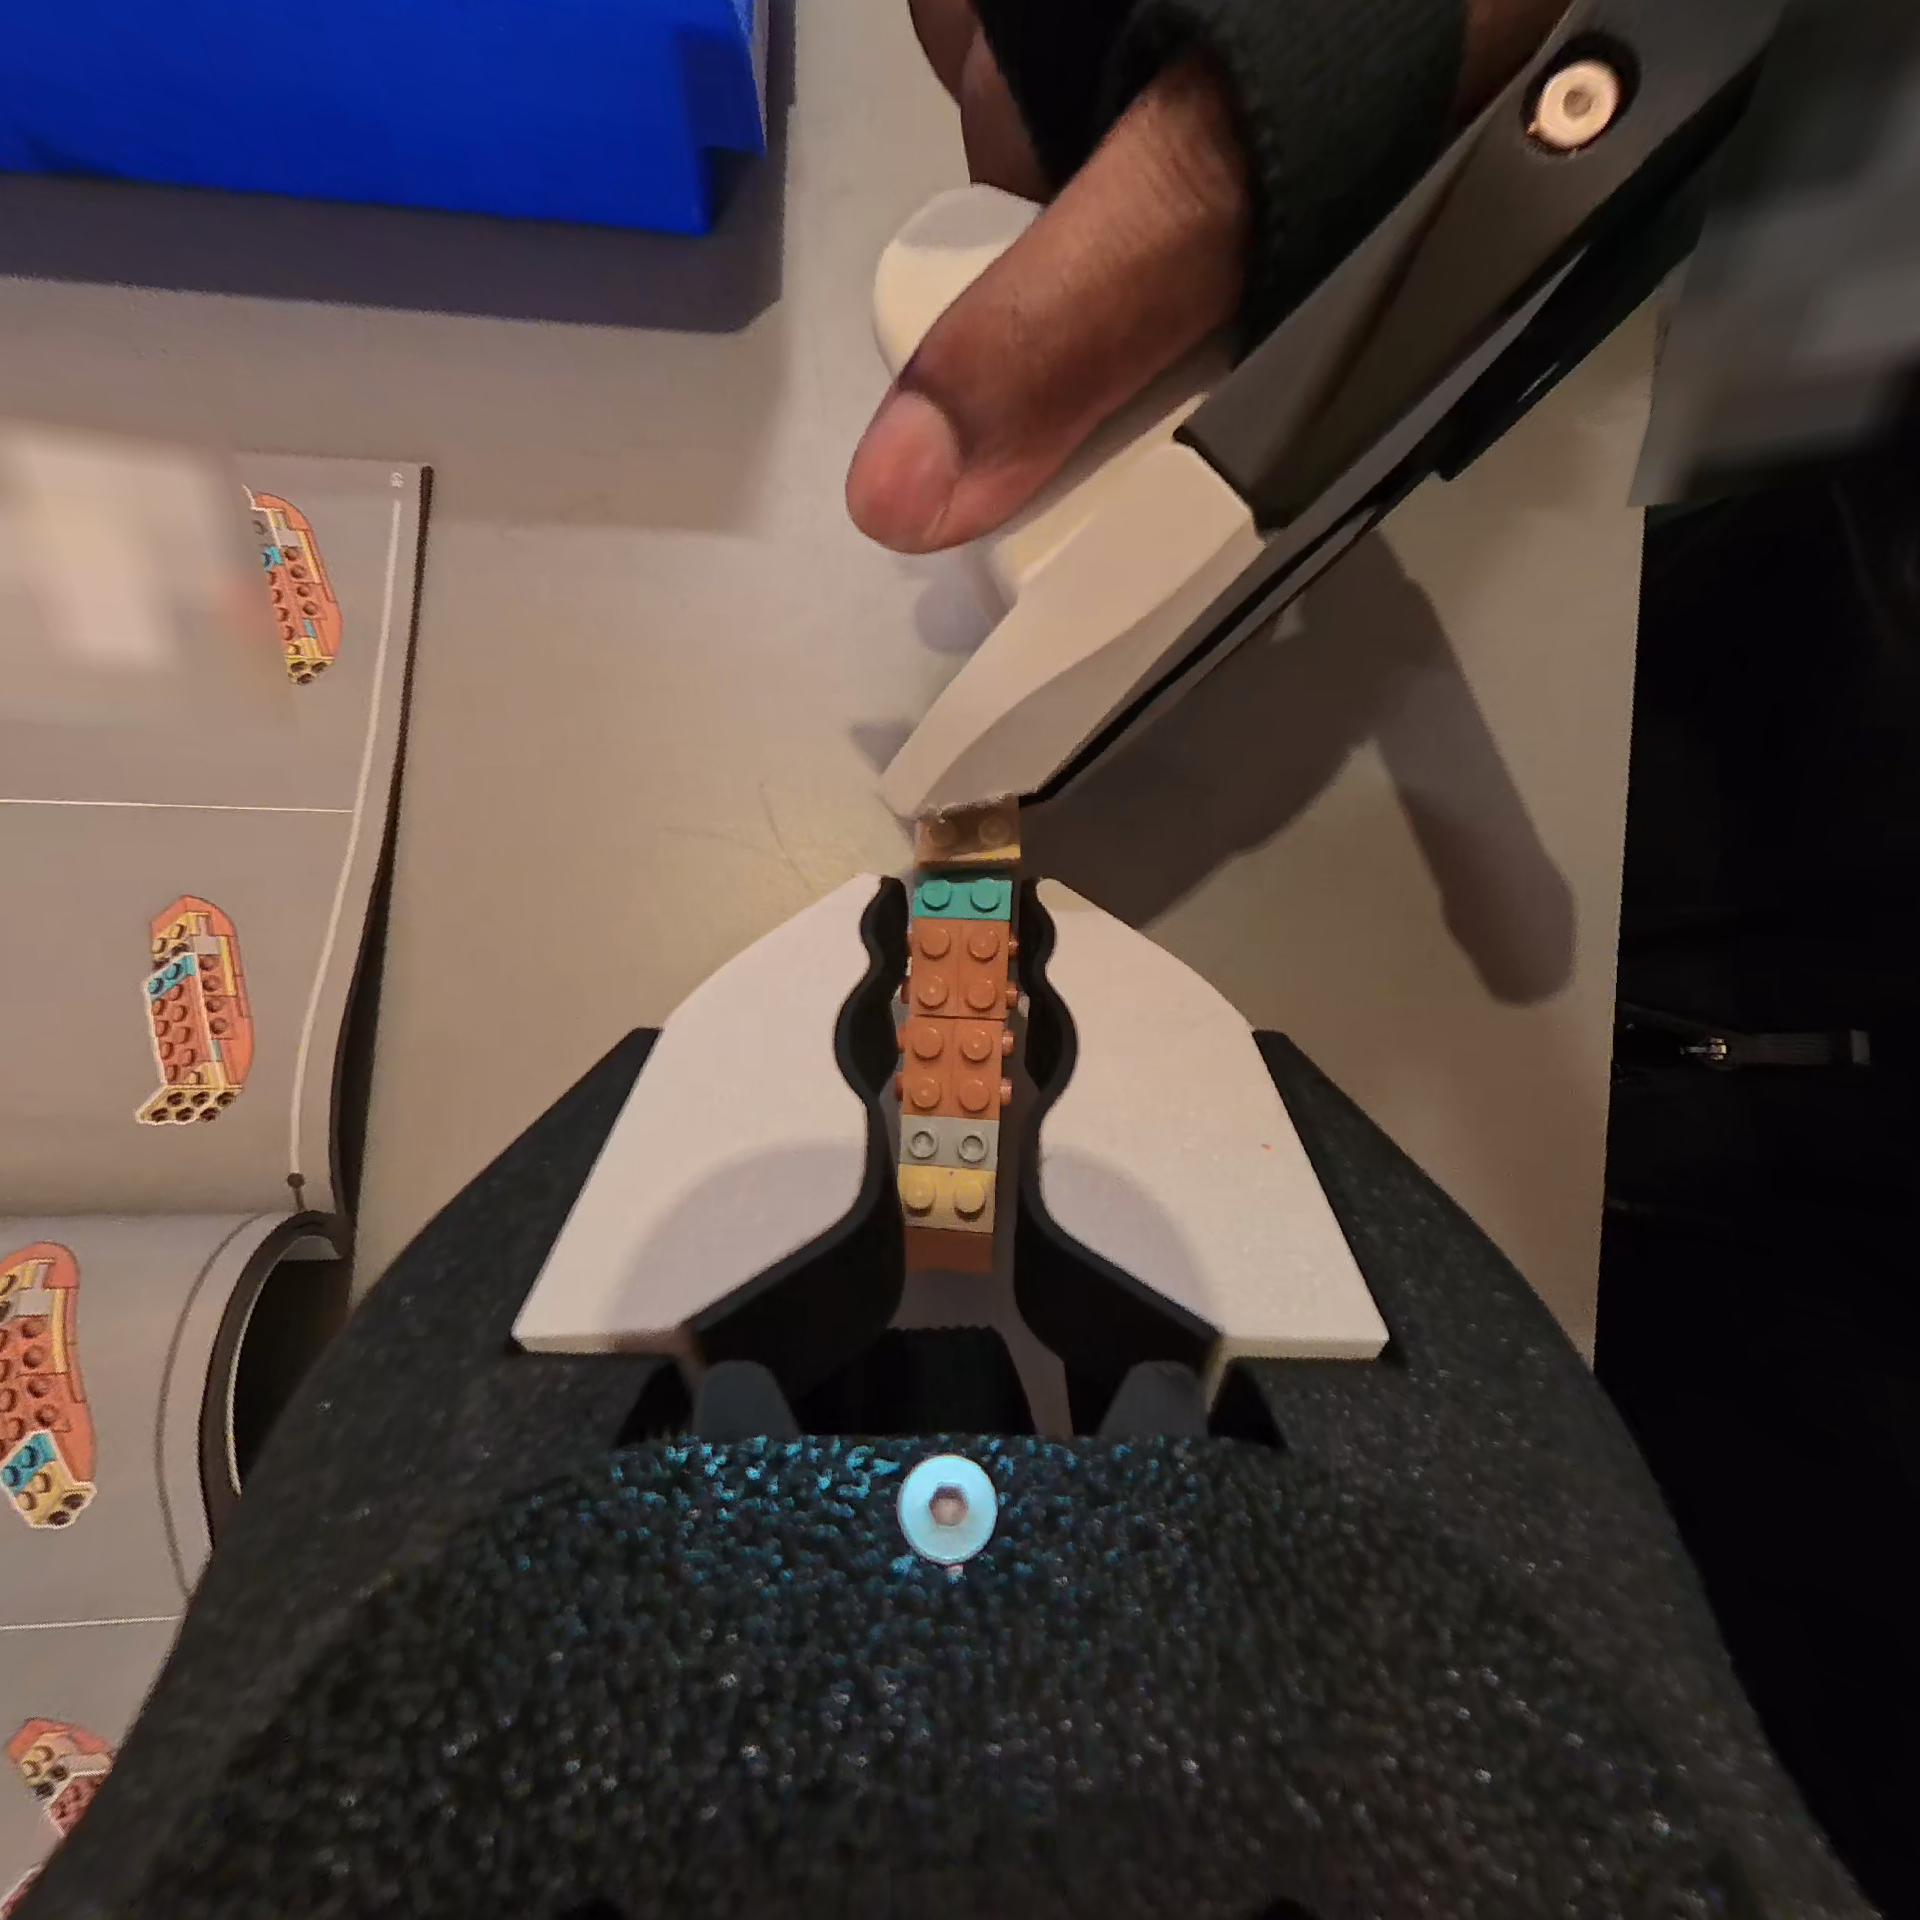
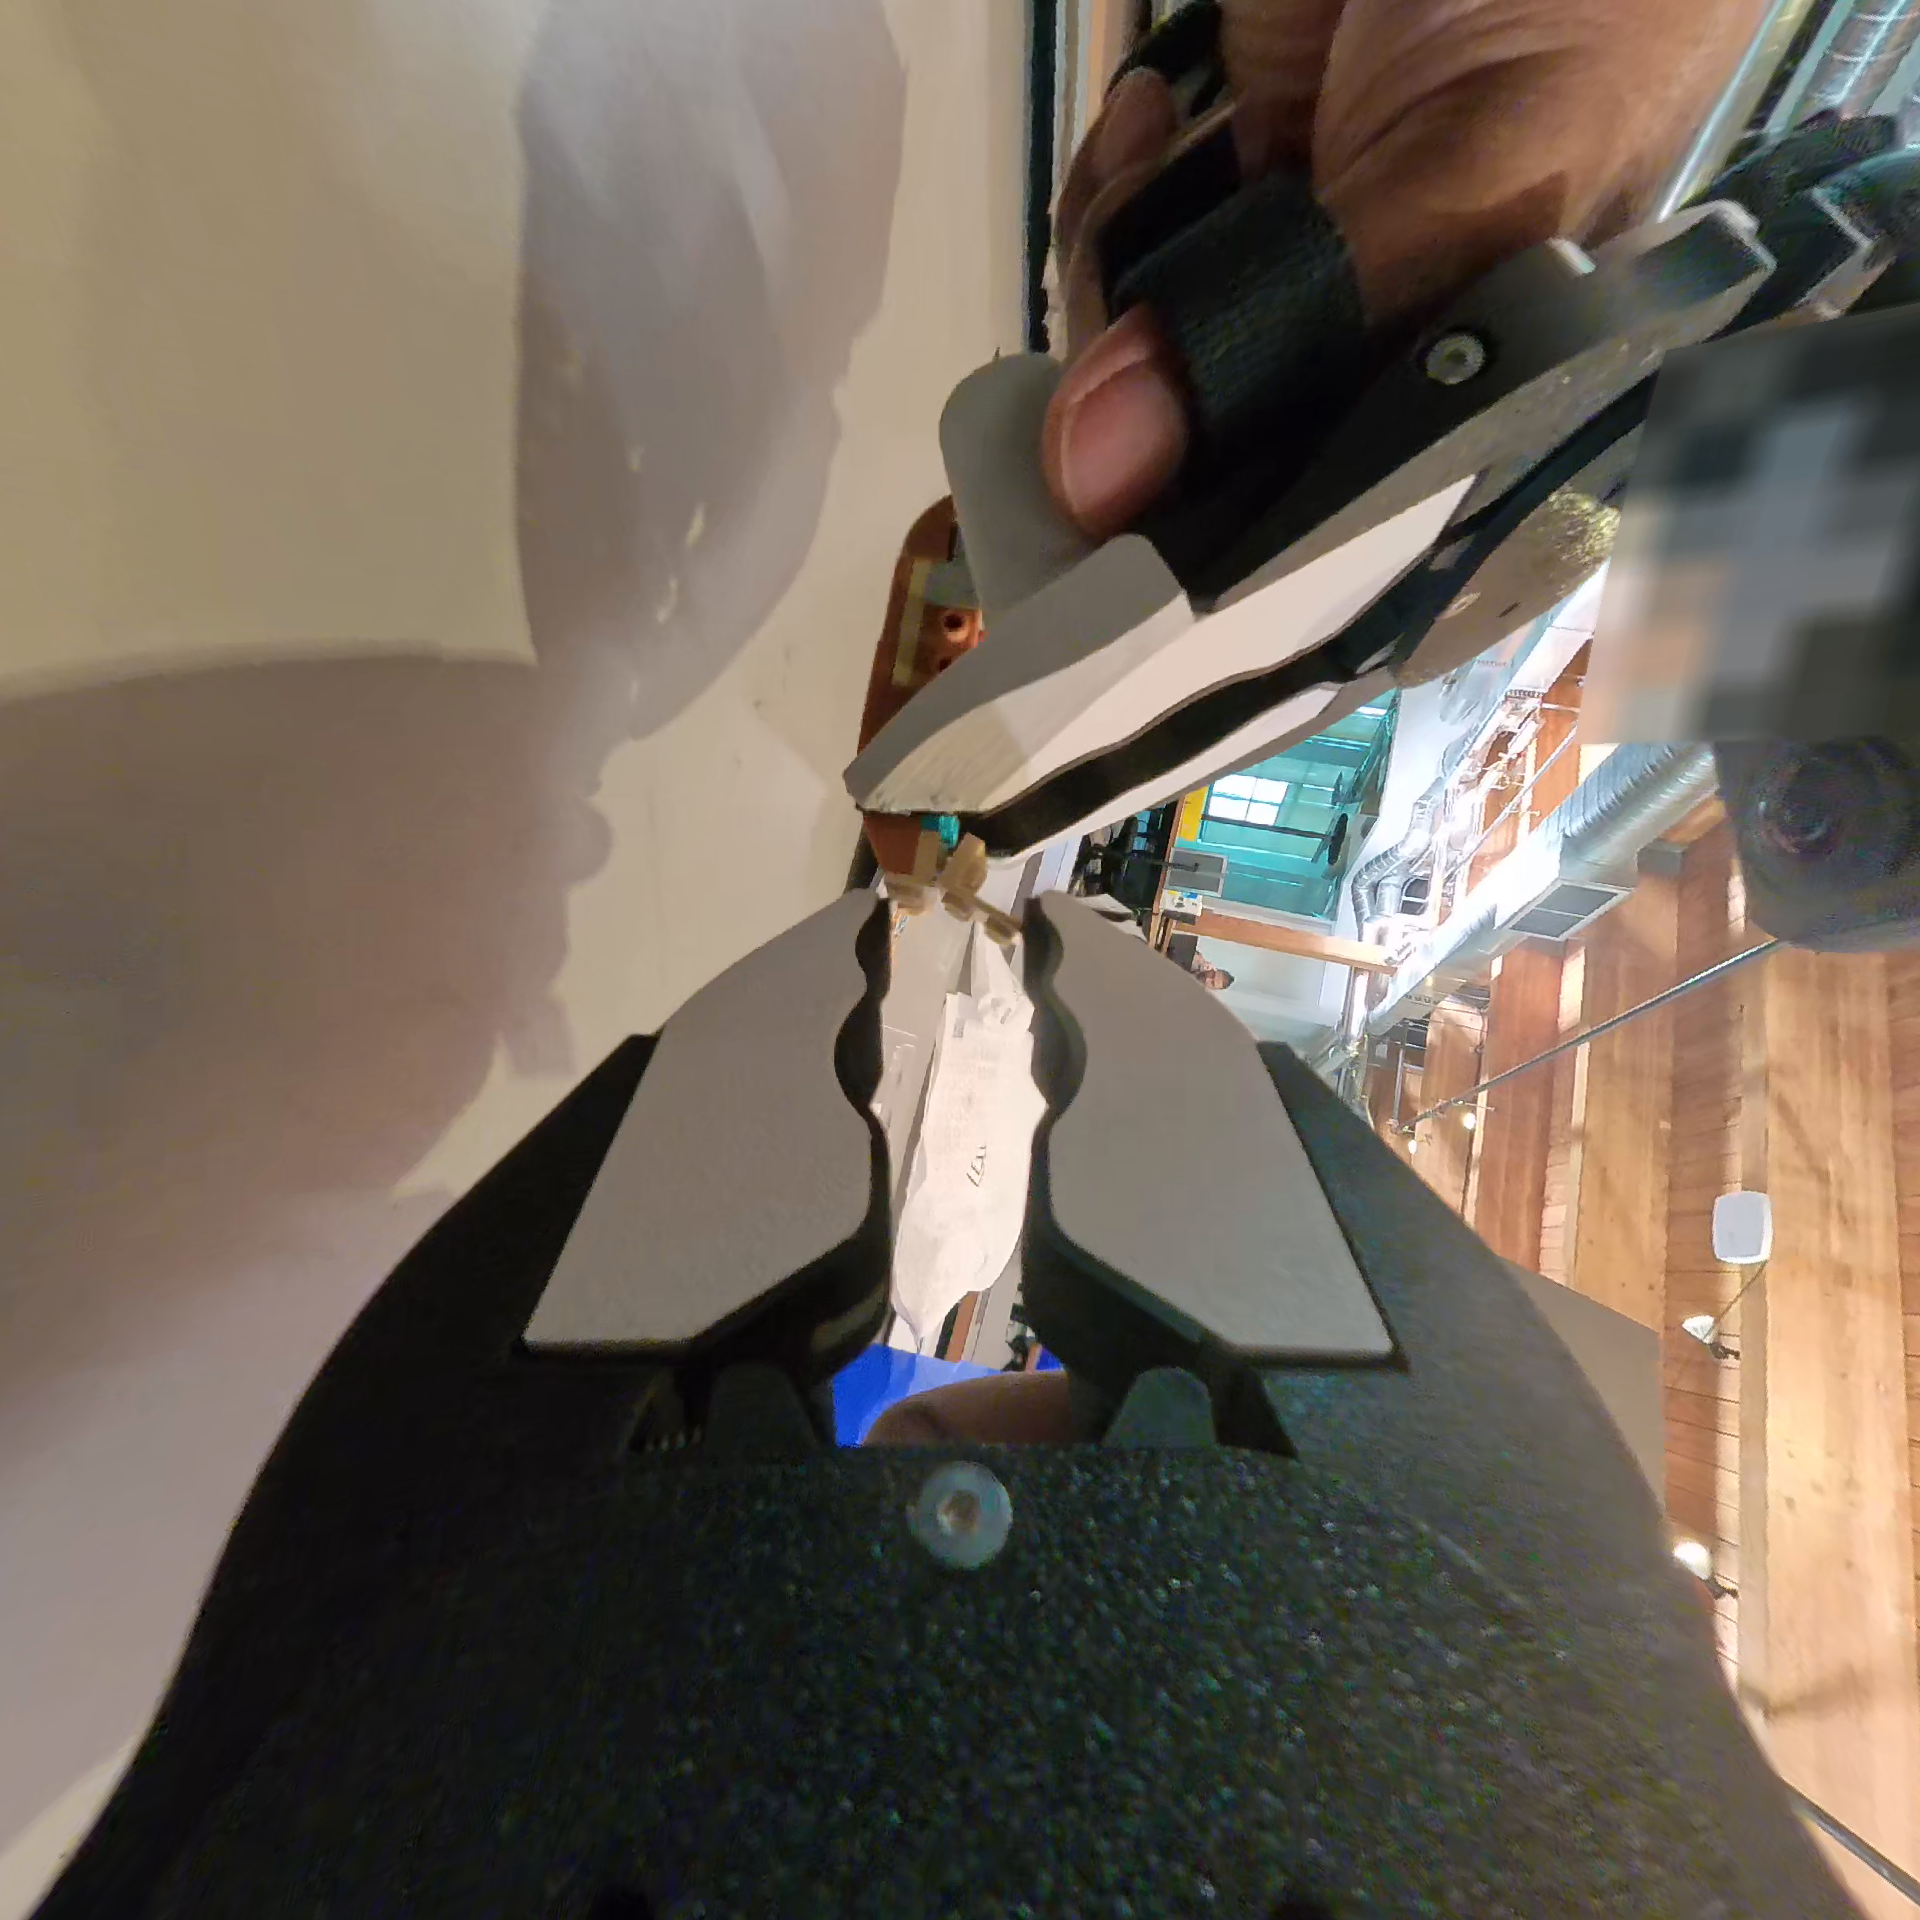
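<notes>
Left gripper (image 1: pixel 961 904) is clamped on a brick strip (image 1: pixel 956 1049), mostly brown, long axis along its fingers. Right gripper (image 2: pixel 961 920) meets the strip's far tan end (image 1: pixel 968 836), seemingly pinching a small tan piece (image 2: pixel 961 883); contact unclear.

The left gripper (image 1: pixel 961 914) sat at centre frame, both pads pressed on a brick strip (image 1: pixel 956 1049). The right gripper (image 2: pixel 956 925) angled in from upper right, a thumb (image 1: pixel 997 416) atop it.
</notes>
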A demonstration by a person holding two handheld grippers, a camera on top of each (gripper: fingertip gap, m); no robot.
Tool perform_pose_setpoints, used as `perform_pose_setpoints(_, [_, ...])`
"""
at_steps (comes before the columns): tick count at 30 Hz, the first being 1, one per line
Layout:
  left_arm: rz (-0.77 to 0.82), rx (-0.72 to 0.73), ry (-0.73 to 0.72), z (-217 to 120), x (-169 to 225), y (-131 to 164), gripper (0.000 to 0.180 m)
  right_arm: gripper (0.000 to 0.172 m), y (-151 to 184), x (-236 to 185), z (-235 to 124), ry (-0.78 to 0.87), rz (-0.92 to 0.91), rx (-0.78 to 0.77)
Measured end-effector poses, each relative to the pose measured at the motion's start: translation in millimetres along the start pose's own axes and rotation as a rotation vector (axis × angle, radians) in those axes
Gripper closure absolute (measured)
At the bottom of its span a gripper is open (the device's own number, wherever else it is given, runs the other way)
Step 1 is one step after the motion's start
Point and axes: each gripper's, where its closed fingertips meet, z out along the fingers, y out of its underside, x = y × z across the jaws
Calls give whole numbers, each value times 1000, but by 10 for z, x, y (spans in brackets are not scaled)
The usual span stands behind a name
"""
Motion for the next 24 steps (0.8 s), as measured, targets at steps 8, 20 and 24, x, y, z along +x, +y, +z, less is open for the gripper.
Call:
perform_pose_setpoints(8, [21, -37, 2, 35, 8, 39, 160, 146, -7, -58, 9, -27, -26, 1])
perform_pose_setpoints(20, [17, -35, 19, 126, -80, 67, 160, 139, 39, -116, 79, -12, -21, 12])
perform_pose_setpoints(24, [18, -21, 24, 142, -109, 61, 160, 138, 47, -112, 93, -8, 1, 17])
